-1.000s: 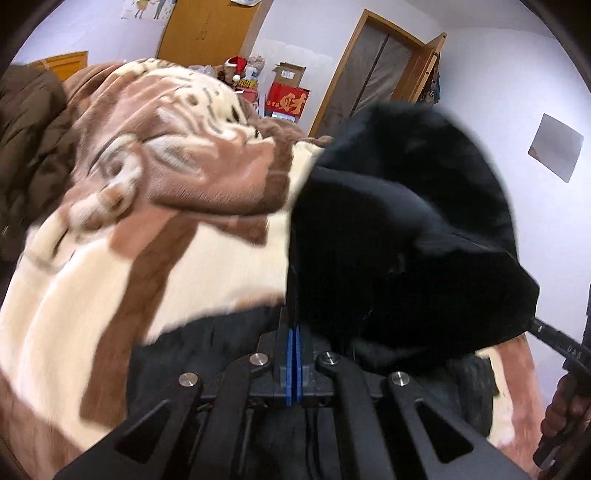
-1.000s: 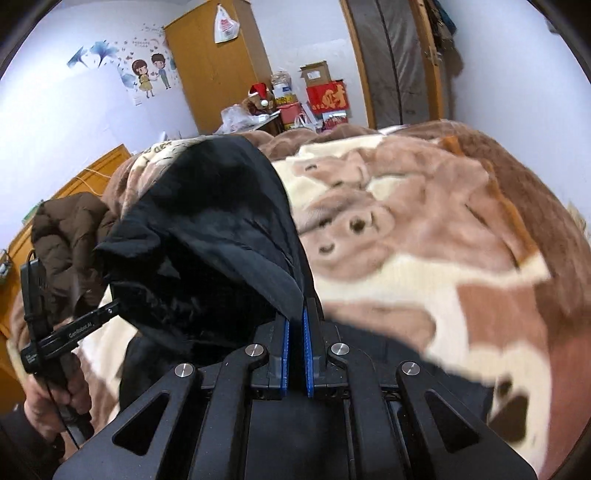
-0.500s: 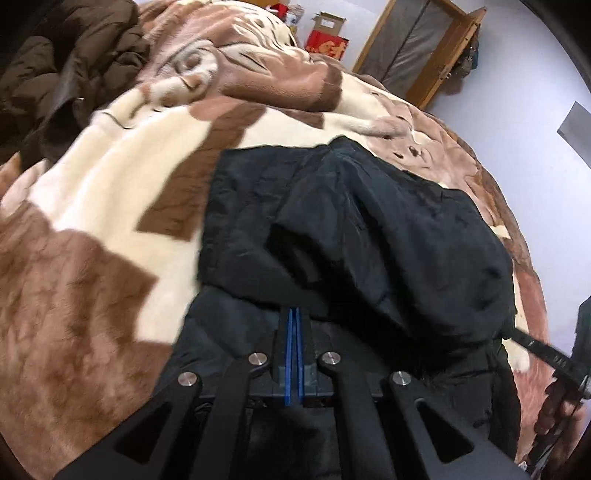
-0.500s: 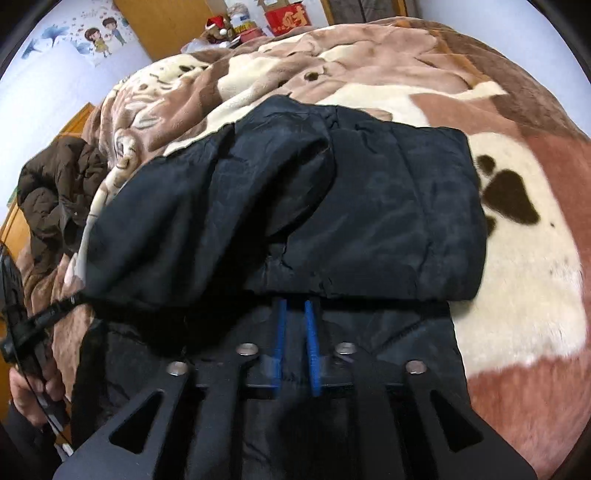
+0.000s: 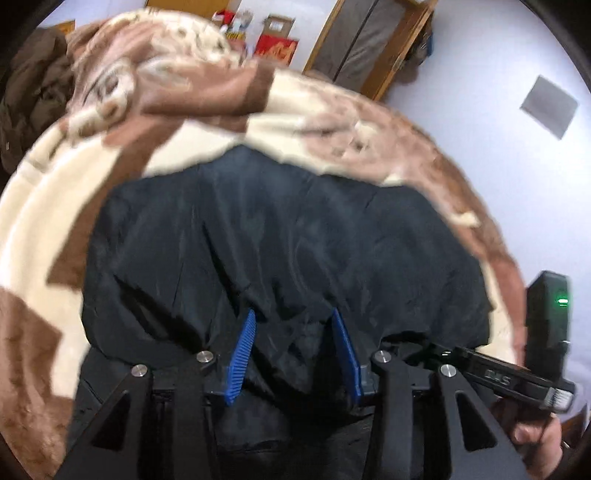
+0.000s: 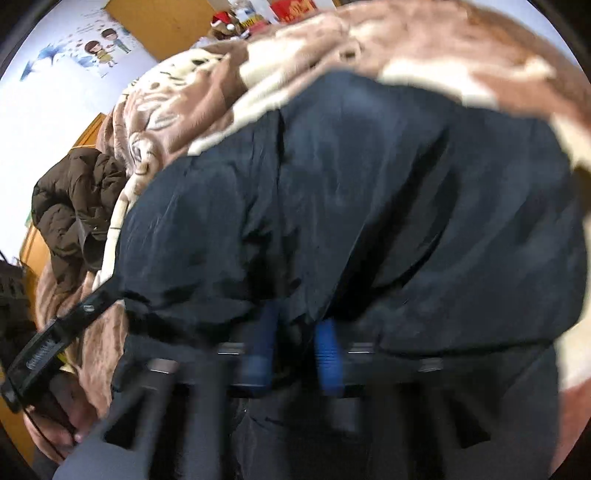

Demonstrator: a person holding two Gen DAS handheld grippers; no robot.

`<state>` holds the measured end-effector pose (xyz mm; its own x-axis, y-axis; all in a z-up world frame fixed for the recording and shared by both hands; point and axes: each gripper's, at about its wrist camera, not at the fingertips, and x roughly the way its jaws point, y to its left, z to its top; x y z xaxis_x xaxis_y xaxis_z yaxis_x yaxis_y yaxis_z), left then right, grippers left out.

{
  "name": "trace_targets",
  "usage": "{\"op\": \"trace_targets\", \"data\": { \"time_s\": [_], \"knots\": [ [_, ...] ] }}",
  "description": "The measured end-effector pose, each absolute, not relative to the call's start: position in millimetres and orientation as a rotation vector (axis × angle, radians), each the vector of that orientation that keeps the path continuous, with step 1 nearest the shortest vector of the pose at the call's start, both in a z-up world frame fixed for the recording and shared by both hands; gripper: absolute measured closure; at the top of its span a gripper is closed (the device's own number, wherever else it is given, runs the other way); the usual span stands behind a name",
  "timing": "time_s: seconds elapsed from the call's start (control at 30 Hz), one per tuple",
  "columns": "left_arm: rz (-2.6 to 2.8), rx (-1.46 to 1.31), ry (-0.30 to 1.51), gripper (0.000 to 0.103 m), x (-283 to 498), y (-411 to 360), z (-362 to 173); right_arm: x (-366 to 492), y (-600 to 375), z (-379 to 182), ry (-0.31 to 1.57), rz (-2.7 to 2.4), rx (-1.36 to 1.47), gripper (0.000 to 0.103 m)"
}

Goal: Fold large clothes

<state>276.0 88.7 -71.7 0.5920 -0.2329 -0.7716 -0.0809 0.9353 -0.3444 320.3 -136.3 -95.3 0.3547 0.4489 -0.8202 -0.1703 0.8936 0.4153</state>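
Observation:
A large black padded jacket (image 5: 280,236) lies folded over itself on the brown and cream blanket (image 5: 55,206); it also fills the right wrist view (image 6: 369,192). My left gripper (image 5: 293,325) is open, its blue pads spread at the near edge of the folded layer, with loose fabric between them. My right gripper (image 6: 295,325) is open too, blurred by motion, at the same near edge further right. Each gripper shows in the other's view: the right one (image 5: 517,376) and the left one (image 6: 55,339).
A brown puffer coat (image 6: 70,206) is heaped at the bed's left side. Past the bed stand a wooden wardrobe (image 6: 162,22), red boxes (image 5: 277,48) and a door (image 5: 369,44). A white wall (image 5: 517,184) runs along the right.
Both grippers carried the jacket's upper part over and down onto its lower part, then opened and let it go. The folded layer now lies flat.

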Motion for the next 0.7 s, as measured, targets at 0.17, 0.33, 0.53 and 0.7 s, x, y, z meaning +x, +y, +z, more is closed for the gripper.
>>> {"op": "trace_targets", "data": {
  "time_s": [0.17,0.33,0.53,0.7],
  "knots": [
    [-0.055,-0.352,0.984,0.056,269.1,95.2,-117.9,310.5,-128.8,-117.0,1.167,0.407,0.255,0.095],
    [-0.021,-0.300,1.007,0.056,267.2,86.8,-112.5,307.9,-129.7,-107.0,1.166,0.401,0.216,0.090],
    [-0.052,-0.324,0.992,0.056,246.2,98.9,-69.3,287.6,-152.2,-36.4,0.985,0.395,0.119,0.084],
    [-0.022,-0.293,0.829,0.056,272.3,112.7,-19.8,325.5,-159.7,-5.3,0.872,0.338,0.077,0.084]
  ]
}}
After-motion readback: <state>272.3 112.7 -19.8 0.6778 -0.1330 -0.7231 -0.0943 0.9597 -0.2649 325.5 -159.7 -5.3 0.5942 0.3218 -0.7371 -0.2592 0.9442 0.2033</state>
